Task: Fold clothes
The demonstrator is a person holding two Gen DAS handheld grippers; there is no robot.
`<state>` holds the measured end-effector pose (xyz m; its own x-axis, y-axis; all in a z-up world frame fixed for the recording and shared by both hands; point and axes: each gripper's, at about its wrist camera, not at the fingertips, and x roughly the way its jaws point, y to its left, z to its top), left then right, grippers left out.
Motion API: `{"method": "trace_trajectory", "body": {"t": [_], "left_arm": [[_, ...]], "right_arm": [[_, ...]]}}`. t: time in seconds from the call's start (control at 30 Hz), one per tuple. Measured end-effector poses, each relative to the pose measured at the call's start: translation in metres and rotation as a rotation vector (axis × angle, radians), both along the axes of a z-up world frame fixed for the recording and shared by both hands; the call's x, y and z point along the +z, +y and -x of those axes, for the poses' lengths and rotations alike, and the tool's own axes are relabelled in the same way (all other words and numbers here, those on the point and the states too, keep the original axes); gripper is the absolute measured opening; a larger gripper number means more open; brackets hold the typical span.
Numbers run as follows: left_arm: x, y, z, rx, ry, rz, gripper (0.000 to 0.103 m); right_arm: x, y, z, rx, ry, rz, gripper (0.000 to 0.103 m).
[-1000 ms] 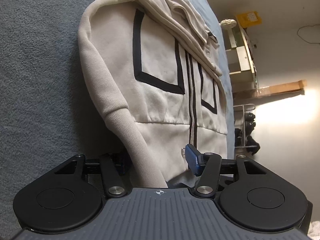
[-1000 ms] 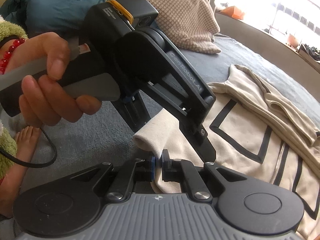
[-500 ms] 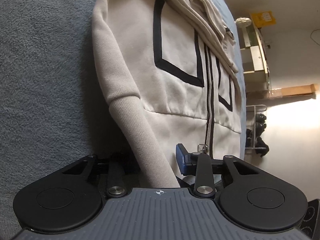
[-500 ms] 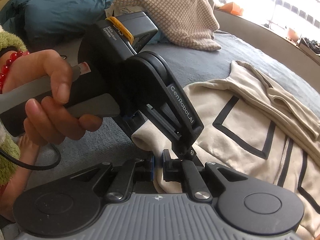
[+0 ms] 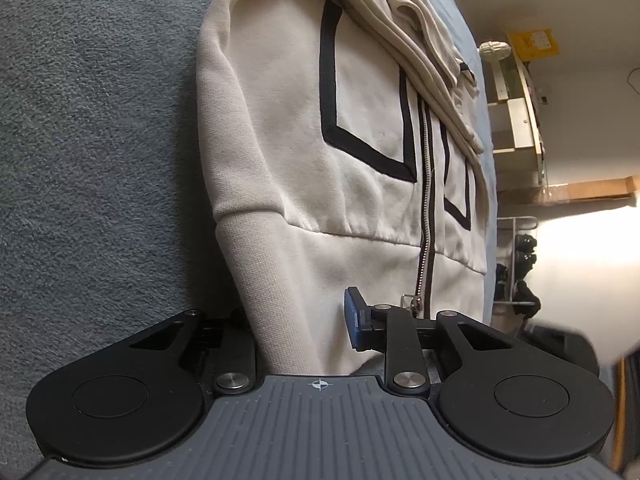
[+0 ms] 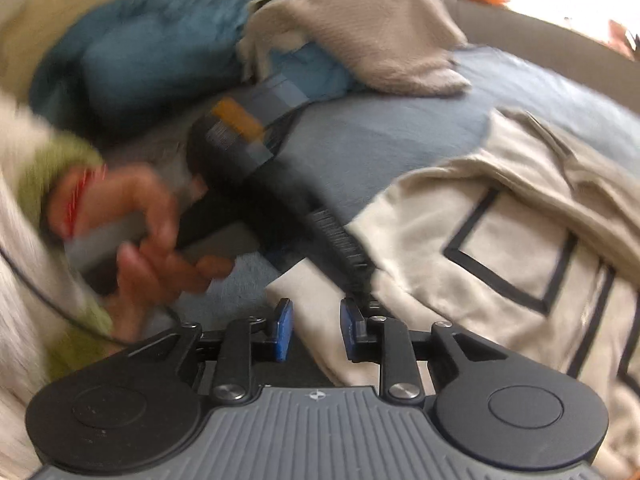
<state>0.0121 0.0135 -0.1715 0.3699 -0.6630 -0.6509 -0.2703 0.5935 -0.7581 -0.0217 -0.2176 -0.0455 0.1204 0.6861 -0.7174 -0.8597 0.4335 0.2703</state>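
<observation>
A cream zip hoodie with black rectangle trim lies flat on the grey-blue bed cover. Its ribbed sleeve cuff runs down between the fingers of my left gripper, which stand apart around it; the left finger is hidden behind the cloth. In the right wrist view the hoodie lies to the right. My right gripper is open, its blue pads apart around the cuff end. The left gripper's black body and the hand holding it show blurred ahead.
A teal duvet and a beige knitted garment lie at the far end of the bed. A shelf unit and a shoe rack stand beyond the bed's edge.
My right gripper has opened and let go of the cuff, and its view is now motion-blurred. My left gripper has moved in along the sleeve, fingers still apart.
</observation>
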Motion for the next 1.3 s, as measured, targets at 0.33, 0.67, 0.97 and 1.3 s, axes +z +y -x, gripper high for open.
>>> {"method": "trace_trajectory", "body": {"t": [0.33, 0.67, 0.97, 1.3], "left_arm": [[0.006, -0.002, 0.003, -0.009, -0.011, -0.039, 0.024], [0.01, -0.005, 0.002, -0.033, -0.017, -0.079, 0.024], [0.014, -0.005, 0.003, -0.038, -0.015, -0.104, 0.023], [0.021, -0.008, 0.008, -0.069, -0.065, -0.121, 0.007]], "right_arm": [[-0.008, -0.188, -0.112, -0.9, 0.222, -0.22, 0.042], [-0.055, -0.328, -0.123, -1.357, 0.311, -0.203, 0.042], [-0.1, -0.377, -0.092, -1.365, 0.574, -0.365, 0.041], [-0.084, -0.348, -0.071, -1.12, 0.553, -0.24, 0.008]]}}
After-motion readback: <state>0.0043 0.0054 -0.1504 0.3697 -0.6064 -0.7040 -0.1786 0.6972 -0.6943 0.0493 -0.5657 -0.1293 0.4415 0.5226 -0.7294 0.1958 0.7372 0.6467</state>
